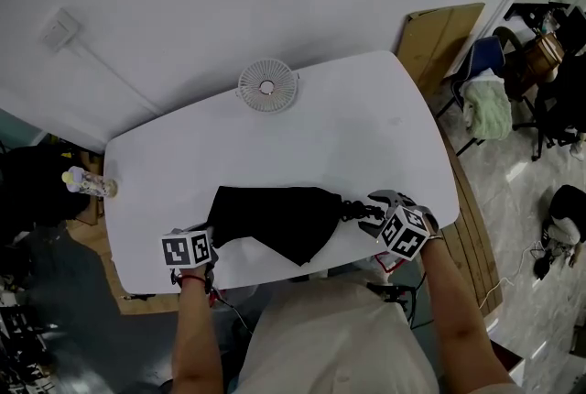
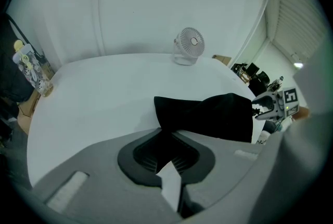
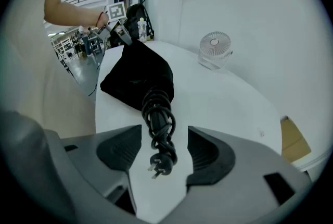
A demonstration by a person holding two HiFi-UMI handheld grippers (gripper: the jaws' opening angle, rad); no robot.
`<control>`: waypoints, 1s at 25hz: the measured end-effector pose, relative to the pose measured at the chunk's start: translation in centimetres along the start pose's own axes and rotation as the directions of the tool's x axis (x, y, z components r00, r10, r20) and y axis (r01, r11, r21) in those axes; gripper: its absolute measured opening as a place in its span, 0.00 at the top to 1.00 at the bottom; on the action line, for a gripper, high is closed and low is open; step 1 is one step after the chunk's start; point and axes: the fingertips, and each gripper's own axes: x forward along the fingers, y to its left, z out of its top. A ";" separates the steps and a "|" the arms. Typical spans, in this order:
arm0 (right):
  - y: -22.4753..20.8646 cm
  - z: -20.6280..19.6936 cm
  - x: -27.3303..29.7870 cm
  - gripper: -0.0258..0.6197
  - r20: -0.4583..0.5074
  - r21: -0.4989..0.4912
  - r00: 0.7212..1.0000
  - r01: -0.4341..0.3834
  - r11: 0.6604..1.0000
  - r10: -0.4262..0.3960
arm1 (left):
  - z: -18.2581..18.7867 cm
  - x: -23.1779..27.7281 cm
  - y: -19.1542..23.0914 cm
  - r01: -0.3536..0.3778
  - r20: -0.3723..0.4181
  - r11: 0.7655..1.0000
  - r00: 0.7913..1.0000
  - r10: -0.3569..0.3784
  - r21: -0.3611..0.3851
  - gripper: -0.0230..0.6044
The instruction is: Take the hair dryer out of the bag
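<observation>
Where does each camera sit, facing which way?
Head view: on the person's head, facing steeply down at the white table; both forearms, left gripper, right gripper show.
Left gripper view: along its jaws, shut on the black fabric bag; right gripper beyond.
Right gripper view: along open jaws at the coiled black cord; left forearm beyond.
All share the bag and round white fan.

Office/lab-type room, white table (image 1: 366,126) w/ desk fan (image 1: 267,85), office chairs (image 1: 482,56), tiled floor (image 1: 513,191)

Soft, even indoor light; faint shadows; gripper views fisheye-bent with black corners
</observation>
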 end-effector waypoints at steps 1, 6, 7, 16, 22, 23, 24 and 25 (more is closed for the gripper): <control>-0.1 1.1 -0.6 0.52 0.020 -0.004 1.000 0.004 1.000 -0.004 | 0.1 0.0 -0.1 0.003 0.002 1.000 1.000 -0.003 0.001 0.92; 0.7 5.8 -0.8 0.60 0.050 -0.084 0.998 0.028 0.996 -0.024 | 0.1 0.0 0.1 0.004 0.004 1.000 1.000 -0.004 0.000 0.92; 1.0 5.7 0.0 0.60 0.022 -0.085 1.000 0.024 0.996 -0.022 | 0.0 0.1 0.0 0.005 0.003 1.000 1.000 -0.005 0.001 0.92; 1.7 4.5 4.3 0.56 -0.164 -0.015 0.984 0.072 0.997 -0.073 | 0.2 0.1 -0.5 0.014 -0.001 1.000 1.000 -0.014 0.013 0.92; 1.6 4.5 5.3 0.55 -0.224 -0.084 0.973 0.039 0.996 -0.057 | 0.0 0.3 -0.3 0.014 -0.010 1.000 1.000 -0.014 0.024 0.92; 1.6 4.5 5.5 0.54 -0.230 -0.097 0.971 0.040 0.995 -0.061 | 0.0 0.4 -0.3 0.014 -0.011 1.000 1.000 -0.014 0.026 0.92; 1.5 4.4 5.8 0.53 -0.241 -0.108 0.968 0.041 0.993 -0.066 | 0.0 0.5 -0.3 0.014 -0.012 1.000 1.000 -0.014 0.026 0.92; 1.6 4.2 6.0 0.52 -0.256 -0.117 0.964 0.039 0.992 -0.068 | -0.1 0.5 -0.3 0.013 -0.012 1.000 1.000 -0.013 0.026 0.92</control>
